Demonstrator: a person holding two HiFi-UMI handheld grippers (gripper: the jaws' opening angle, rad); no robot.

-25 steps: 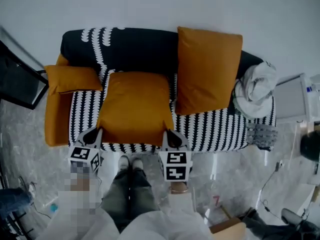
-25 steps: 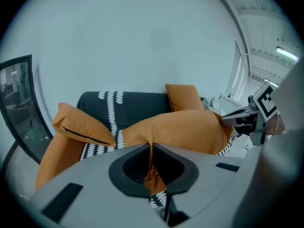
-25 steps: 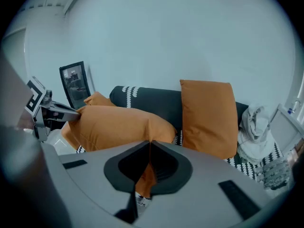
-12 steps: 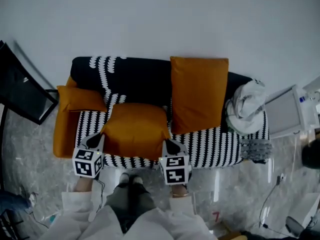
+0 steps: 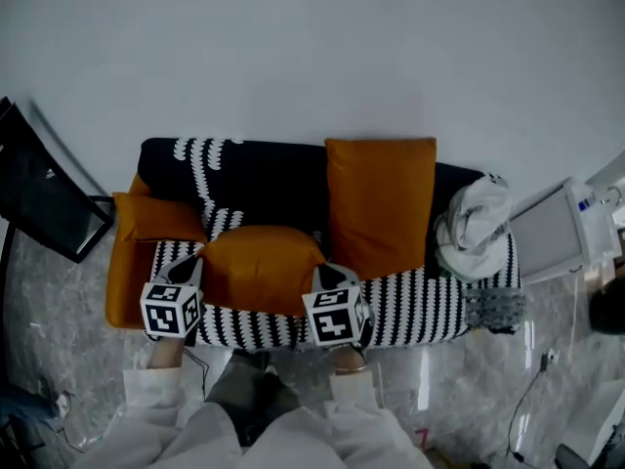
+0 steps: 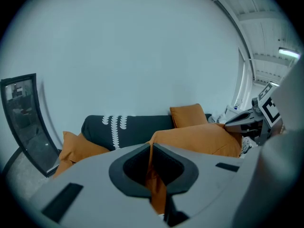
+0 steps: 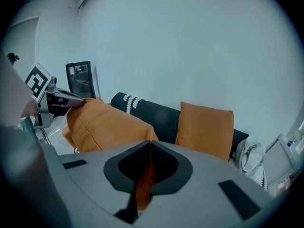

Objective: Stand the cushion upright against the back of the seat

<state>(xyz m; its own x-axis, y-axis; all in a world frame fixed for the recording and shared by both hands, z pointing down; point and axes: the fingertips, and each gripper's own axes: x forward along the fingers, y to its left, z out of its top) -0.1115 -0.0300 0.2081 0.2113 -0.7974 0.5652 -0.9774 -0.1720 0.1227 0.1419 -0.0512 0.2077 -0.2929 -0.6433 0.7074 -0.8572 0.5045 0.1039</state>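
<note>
— First entry, the task piece?
— Plump orange square fabric cushion, over the left half of the sofa seat. It is held by its two near corners and tilted, with the near edge raised. Whether its far edge rests on the seat, I can't tell.
— What holds it?
— Left gripper, jaws pinched together on the near left corner with orange fabric nipped between them. Right gripper, clamped the same way on the near right corner.
— Beneath it?
— Sofa: black-and-white striped seat cover, black backrest with a white scalloped band, orange side panel at the left end.
— Remaining items?
— Second orange cushion, upright against the backrest, just right of the held one. Small orange cushion at the left end, by the backrest. Crumpled white cloth bundle at the right end. Black-framed panel left of the sofa. Pale wall behind. Grey marbled floor in front.
</note>
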